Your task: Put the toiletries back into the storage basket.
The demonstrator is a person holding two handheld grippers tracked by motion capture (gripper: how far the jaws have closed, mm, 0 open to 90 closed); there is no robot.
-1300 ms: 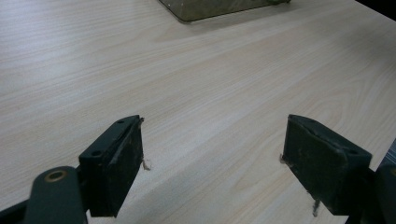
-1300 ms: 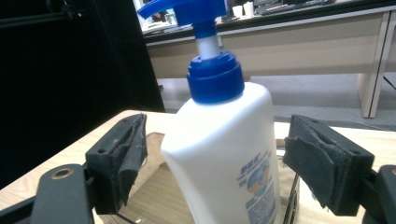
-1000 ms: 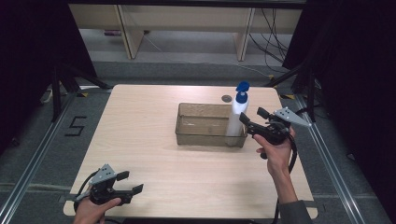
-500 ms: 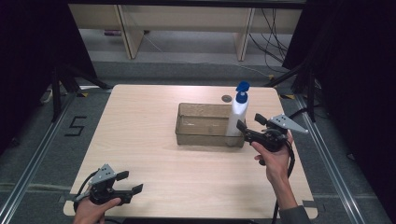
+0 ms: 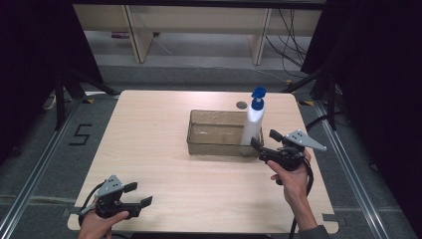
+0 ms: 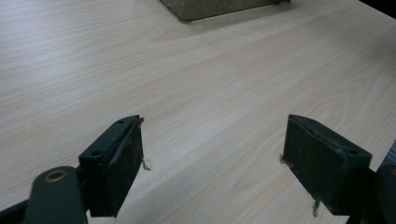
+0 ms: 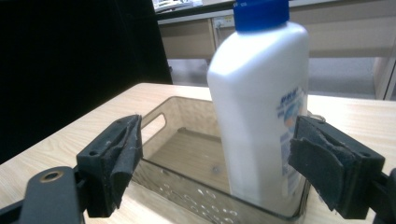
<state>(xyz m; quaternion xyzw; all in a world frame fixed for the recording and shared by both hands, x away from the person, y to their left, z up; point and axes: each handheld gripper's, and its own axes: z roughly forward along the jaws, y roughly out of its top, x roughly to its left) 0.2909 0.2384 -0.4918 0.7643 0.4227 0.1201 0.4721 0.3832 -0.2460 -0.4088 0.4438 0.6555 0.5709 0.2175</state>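
**Bottle standing in the bin, both grippers open**

Standing on the floor before a row of shelves, the table (image 5: pixel 149 144) has a pale wood top that takes up most of the high view. Near its middle sits a clear, brownish plastic bin (image 5: pixel 214 134), long side facing the person, with a handle slot cut in one end wall. A white bottle (image 5: pixel 252 124) with a blue flip cap stands upright in the bin's right-hand end, its cap raised open.

The right gripper (image 5: pixel 263 143) hovers just beside that end of the bin, held by a hand (image 5: pixel 291 177) coming in from the bottom. Its jaws are spread wide and hold nothing; in the right gripper view the bottle (image 7: pixel 259 102) stands between them but farther off, untouched.

The left gripper (image 5: pixel 137 194) rests low at the table's near left corner, well apart from the bin, jaws likewise wide and empty over bare wood.

A small dark disc (image 5: pixel 242 104) lies on the table behind the bin.
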